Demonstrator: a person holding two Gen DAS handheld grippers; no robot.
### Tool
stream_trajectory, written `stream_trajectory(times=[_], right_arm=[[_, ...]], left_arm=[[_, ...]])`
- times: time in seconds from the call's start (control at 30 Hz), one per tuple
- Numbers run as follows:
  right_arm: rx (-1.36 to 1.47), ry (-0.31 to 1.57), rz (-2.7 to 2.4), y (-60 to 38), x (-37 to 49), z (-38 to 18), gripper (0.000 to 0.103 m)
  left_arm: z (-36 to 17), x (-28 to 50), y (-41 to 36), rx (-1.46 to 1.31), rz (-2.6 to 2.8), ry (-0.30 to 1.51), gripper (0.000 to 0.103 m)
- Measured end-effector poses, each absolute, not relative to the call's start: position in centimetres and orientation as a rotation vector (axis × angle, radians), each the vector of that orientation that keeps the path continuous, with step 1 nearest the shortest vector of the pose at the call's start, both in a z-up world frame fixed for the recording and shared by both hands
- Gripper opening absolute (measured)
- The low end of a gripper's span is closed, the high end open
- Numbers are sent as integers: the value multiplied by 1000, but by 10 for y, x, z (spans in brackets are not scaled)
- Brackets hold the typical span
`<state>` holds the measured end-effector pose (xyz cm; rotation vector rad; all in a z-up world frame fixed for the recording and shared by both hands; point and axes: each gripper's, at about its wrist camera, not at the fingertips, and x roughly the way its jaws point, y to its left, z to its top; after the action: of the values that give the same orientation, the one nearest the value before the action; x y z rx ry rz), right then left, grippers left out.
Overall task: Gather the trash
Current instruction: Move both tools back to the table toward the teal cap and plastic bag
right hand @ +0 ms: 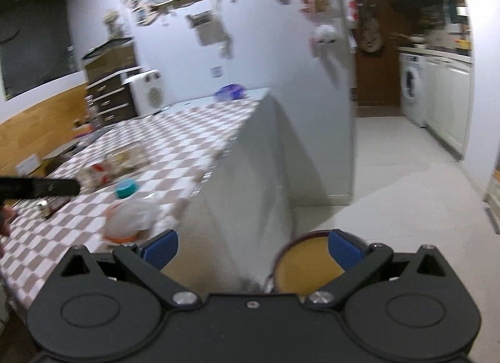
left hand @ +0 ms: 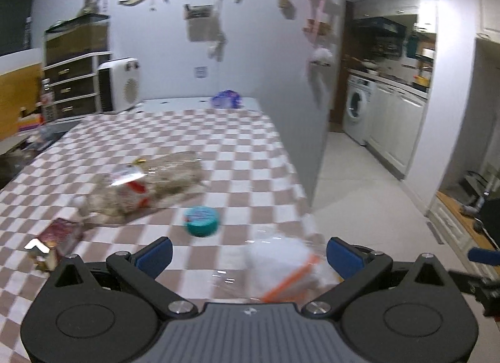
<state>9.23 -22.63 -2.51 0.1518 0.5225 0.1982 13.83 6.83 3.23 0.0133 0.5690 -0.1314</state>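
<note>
Checkered tablecloth (left hand: 237, 156), blurred clear bag (left hand: 281, 269)

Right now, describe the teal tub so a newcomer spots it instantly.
Find the checkered table beside the grey partition. Near its front edge, between the big crinkly snack bag and the clear plastic bag with an orange strip, sits the teal tub. It is the only small round teal thing there.

A teal round tub (left hand: 202, 221) and a clear crumpled plastic bag (left hand: 282, 264) are crowding the near checkered surface (left hand: 218, 150); its far half is lying open.
</note>
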Motion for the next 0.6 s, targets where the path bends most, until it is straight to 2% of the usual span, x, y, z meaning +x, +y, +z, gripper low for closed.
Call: stream_trajectory(times=[0.3,0.6], right_arm=[[179,459,373,-176,101,-28,103],[168,450,472,-124,105,-38,103]], left_arm=[[28,183,106,-9,-76,577,103],[-5,235,112,5,-185,554,102]])
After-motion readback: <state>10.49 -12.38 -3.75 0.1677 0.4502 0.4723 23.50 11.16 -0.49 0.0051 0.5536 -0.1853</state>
